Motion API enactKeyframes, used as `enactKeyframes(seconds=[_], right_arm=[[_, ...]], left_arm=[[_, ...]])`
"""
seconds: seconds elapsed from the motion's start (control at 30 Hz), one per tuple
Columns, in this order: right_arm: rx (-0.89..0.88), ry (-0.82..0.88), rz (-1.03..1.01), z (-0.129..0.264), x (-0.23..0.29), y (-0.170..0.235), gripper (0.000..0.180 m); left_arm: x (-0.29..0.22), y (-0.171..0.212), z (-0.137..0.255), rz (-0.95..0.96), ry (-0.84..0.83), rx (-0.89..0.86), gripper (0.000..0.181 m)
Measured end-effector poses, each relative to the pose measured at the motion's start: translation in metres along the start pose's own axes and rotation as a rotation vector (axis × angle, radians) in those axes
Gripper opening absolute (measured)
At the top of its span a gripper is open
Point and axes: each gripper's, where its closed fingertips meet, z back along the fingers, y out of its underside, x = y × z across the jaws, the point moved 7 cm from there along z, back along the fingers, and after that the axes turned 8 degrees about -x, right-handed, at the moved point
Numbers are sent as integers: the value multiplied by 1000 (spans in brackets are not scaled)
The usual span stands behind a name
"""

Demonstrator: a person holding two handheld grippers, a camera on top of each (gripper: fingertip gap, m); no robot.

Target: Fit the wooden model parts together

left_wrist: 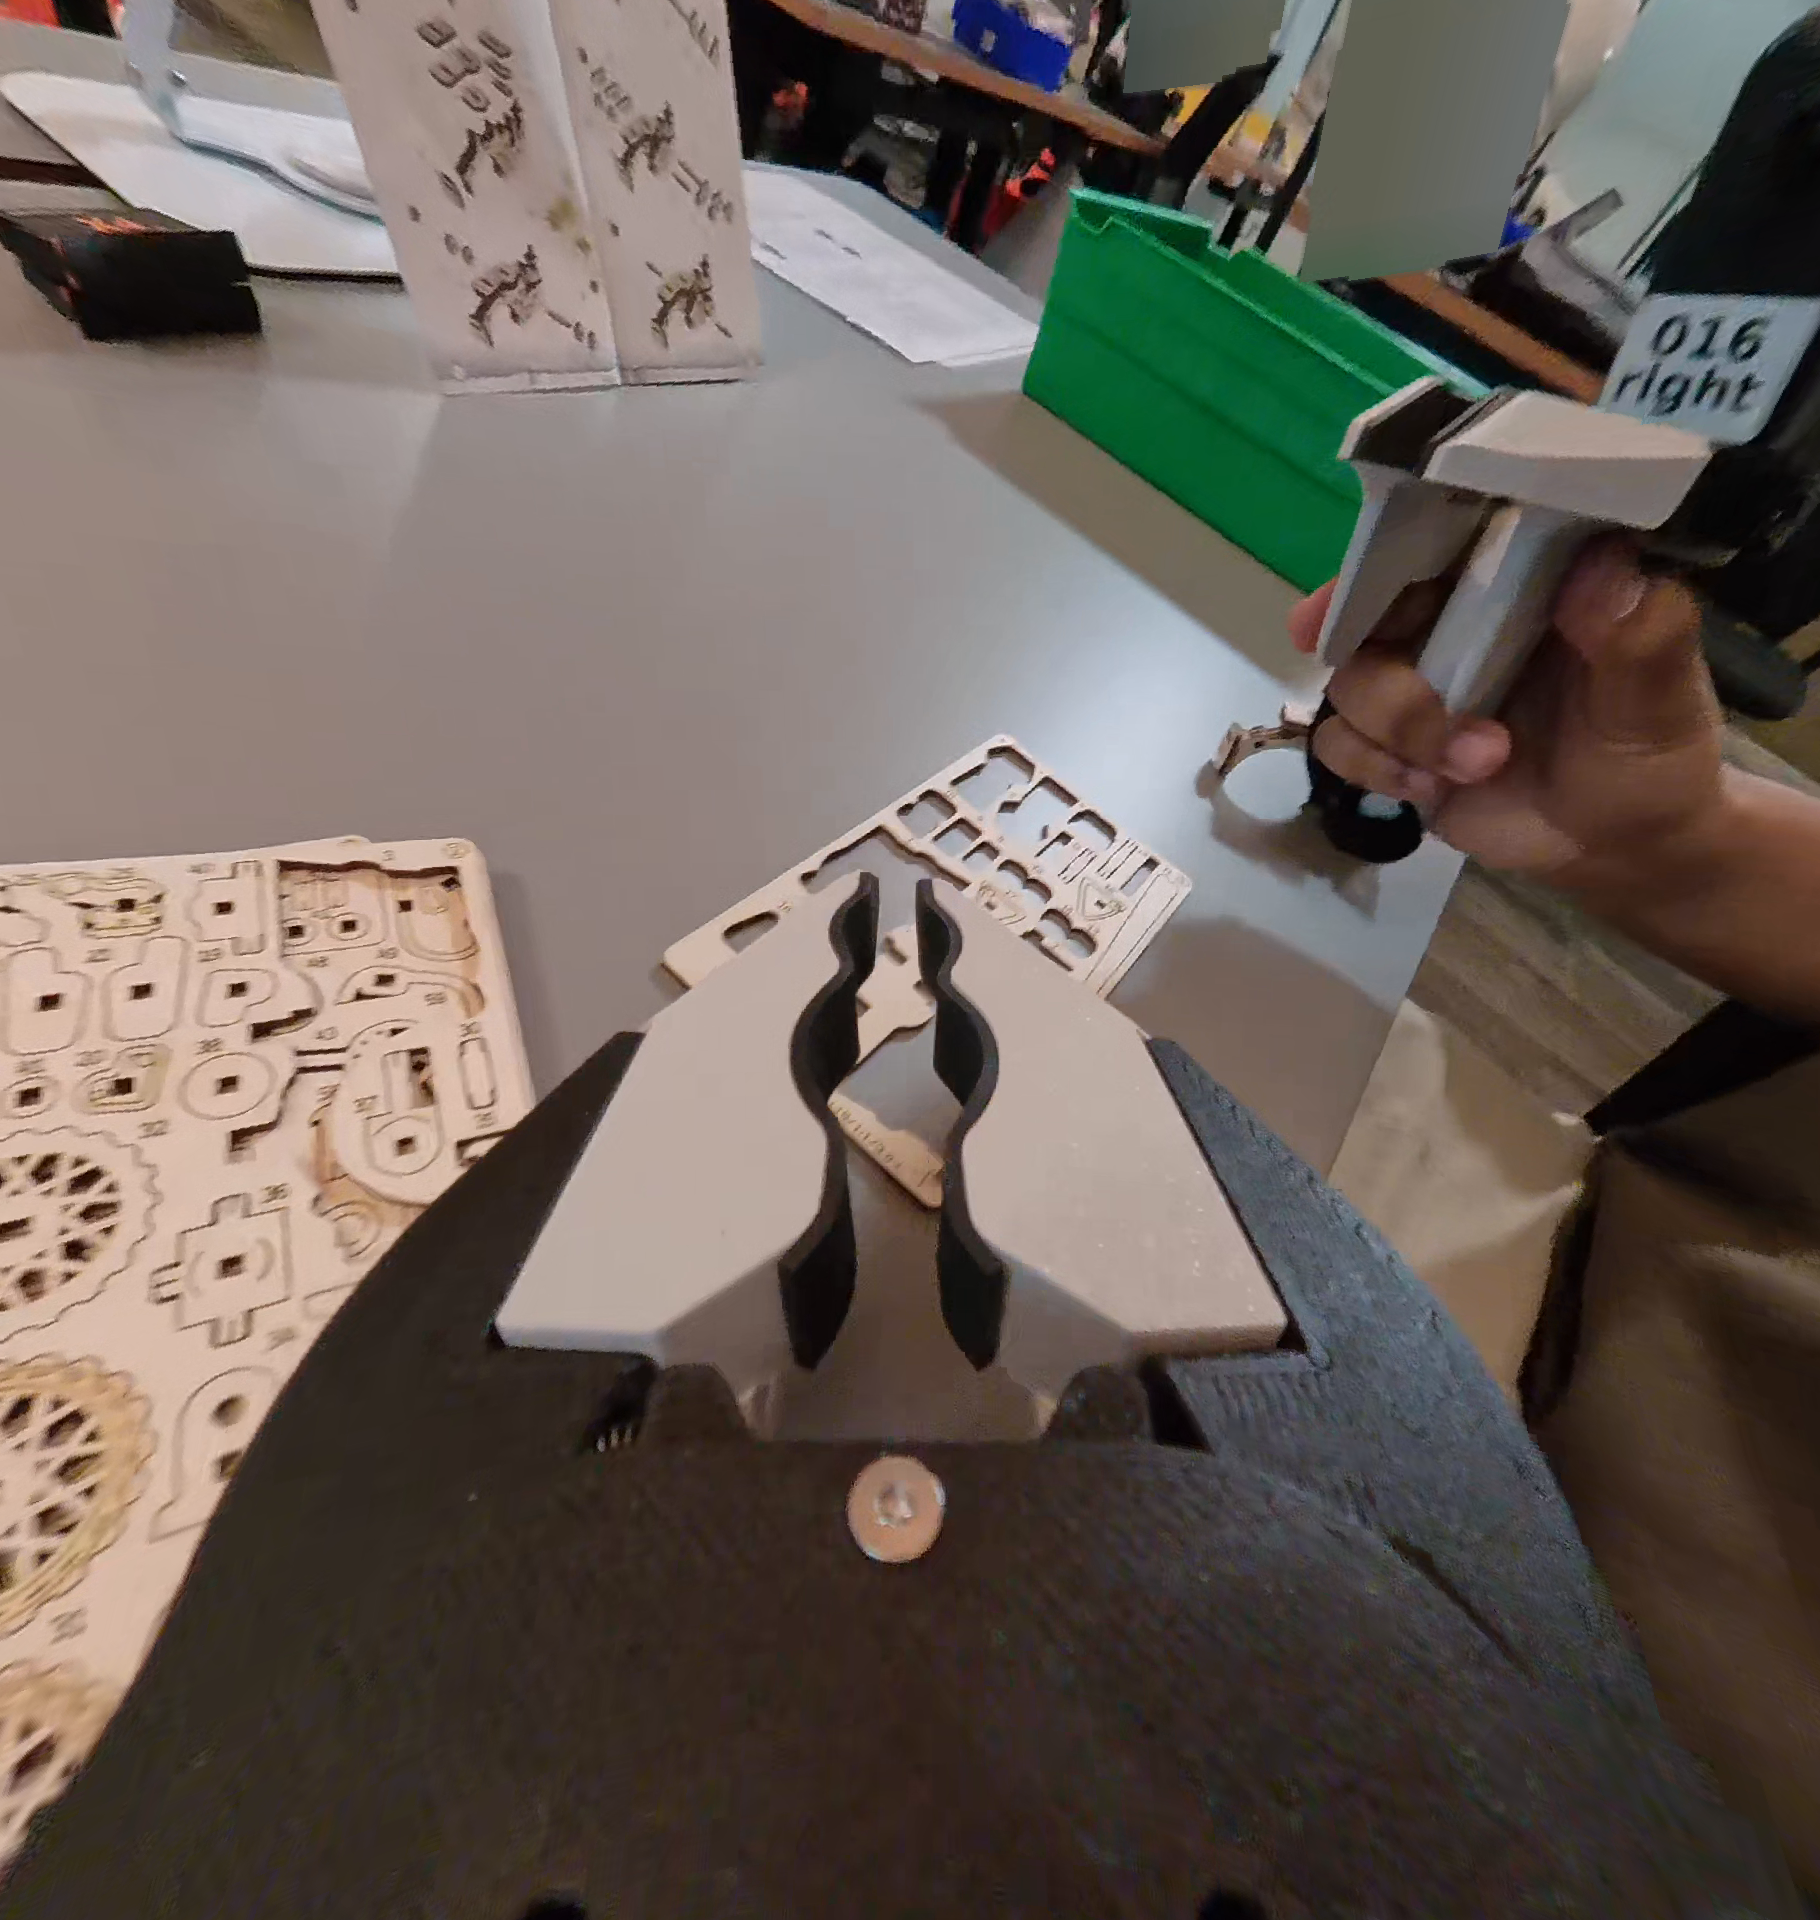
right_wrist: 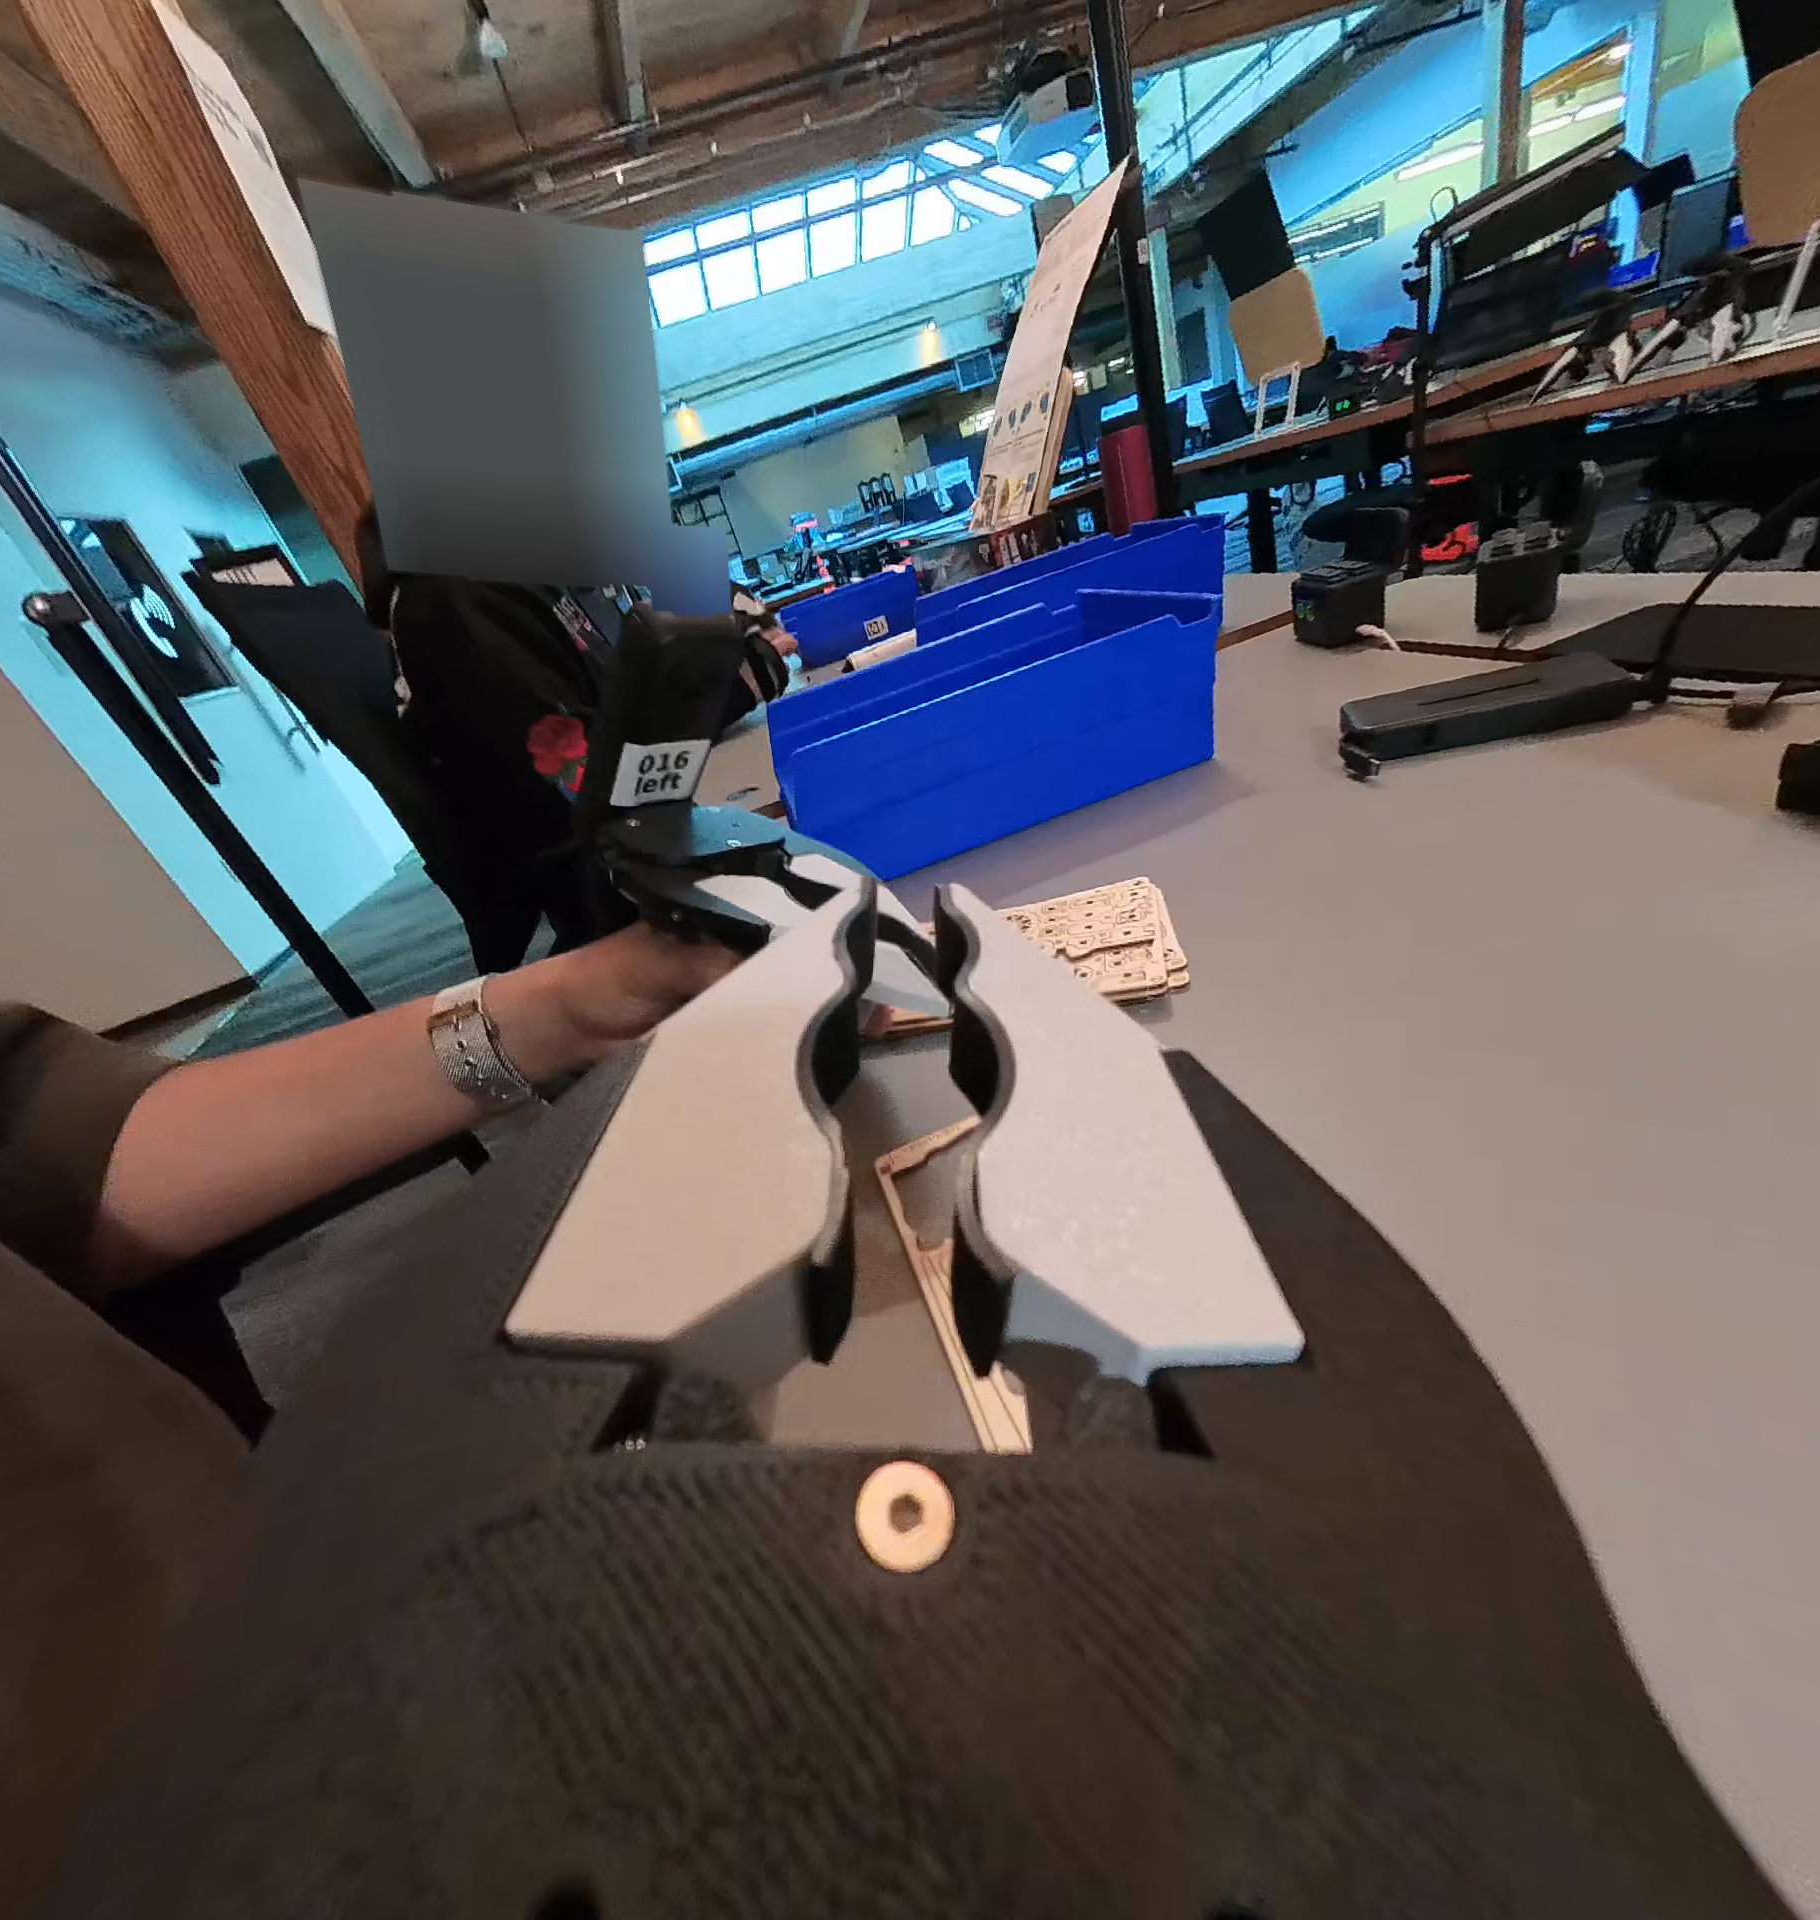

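My left gripper (left_wrist: 895,899) hovers low over the grey table (left_wrist: 573,623), jaws shut to a thin slit with nothing between them. Under it lie a punched-out wooden frame sheet (left_wrist: 1041,862) and a small flat wooden part (left_wrist: 885,1132) seen through the slit. A stack of wooden part sheets (left_wrist: 210,1091) lies to its left and shows in the right wrist view (right_wrist: 1103,935). My right gripper (right_wrist: 904,904) is raised at the table's right edge, shut and empty, and shows in the left wrist view (left_wrist: 1394,442). A curved wooden piece (left_wrist: 1254,743) lies beside a black ring (left_wrist: 1363,821).
An instruction booklet (left_wrist: 553,187) stands at the back, with a black box (left_wrist: 127,270) and paper (left_wrist: 885,281) nearby. A green bin (left_wrist: 1176,416) sits back right. Blue bins (right_wrist: 989,717), black devices and cables (right_wrist: 1488,707) lie beyond. A person (right_wrist: 470,707) is behind. The table edge (left_wrist: 1425,935) is on the right. The left gripper's tips are roughly 12 cm from the right gripper's.
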Motion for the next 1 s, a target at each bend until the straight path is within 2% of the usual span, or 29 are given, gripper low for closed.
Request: enactKeyframes(seconds=[0.17,0.37,0.5,0.63,0.83,1.0], right_arm=[[-24,27,21,7,0,-6,8],[12,0,71,15,6,-6,8],[-57,30,91,32,6,-16,9],[-101,60,87,47,6,-21,7],[-103,115,162,59,10,-24,4],[-129,153,182,69,12,-29,3]], left_arm=[[-4,-3,-9,0,33,-4,6],[2,-11,-16,30,38,-19,0],[10,-22,-21,63,63,-64,0],[26,-35,-18,37,-3,-119,1],[41,-47,-15,172,9,-264,2],[37,-52,-22,111,-18,-278,0]])
